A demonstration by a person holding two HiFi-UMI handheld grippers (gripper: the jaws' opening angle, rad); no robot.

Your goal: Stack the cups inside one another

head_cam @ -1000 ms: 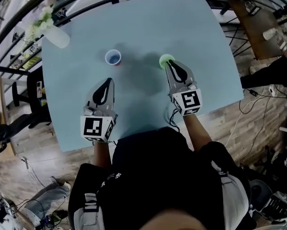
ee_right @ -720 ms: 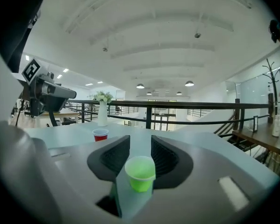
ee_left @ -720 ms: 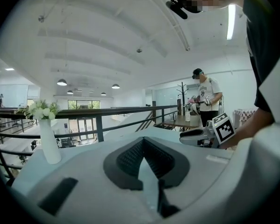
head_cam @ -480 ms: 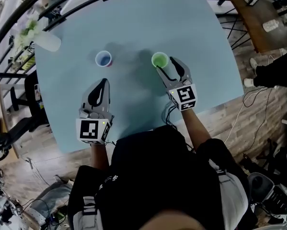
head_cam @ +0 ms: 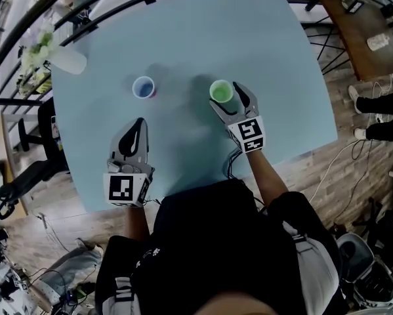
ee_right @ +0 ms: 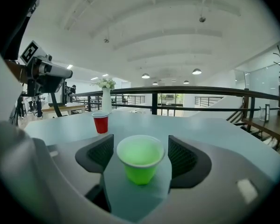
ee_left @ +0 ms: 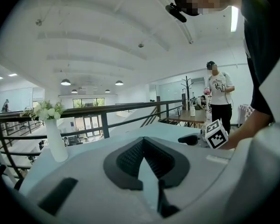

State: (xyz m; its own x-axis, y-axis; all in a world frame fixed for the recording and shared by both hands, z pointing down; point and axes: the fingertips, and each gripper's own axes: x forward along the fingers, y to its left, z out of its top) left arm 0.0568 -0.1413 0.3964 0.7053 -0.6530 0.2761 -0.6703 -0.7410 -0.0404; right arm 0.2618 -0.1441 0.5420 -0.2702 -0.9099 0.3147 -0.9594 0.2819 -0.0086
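Pale blue bench (head_cam: 183, 38) carries both cups: the green cup (head_cam: 220, 91) stands upright between your right gripper's (head_cam: 227, 98) jaws, which have just been opening and now stand wide, clear of its sides. Your left gripper (head_cam: 140, 122) is nearer you, jaws closed on nothing, with the red cup (head_cam: 144, 87) just beyond it.

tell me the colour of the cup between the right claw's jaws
The cup is bright green; the right gripper view shows it best.

Black top (head_cam: 222, 241); grey left tool (head_cam: 140, 121), right tool (head_cam: 225, 98); black-white marker cubes (head_cam: 122, 189).
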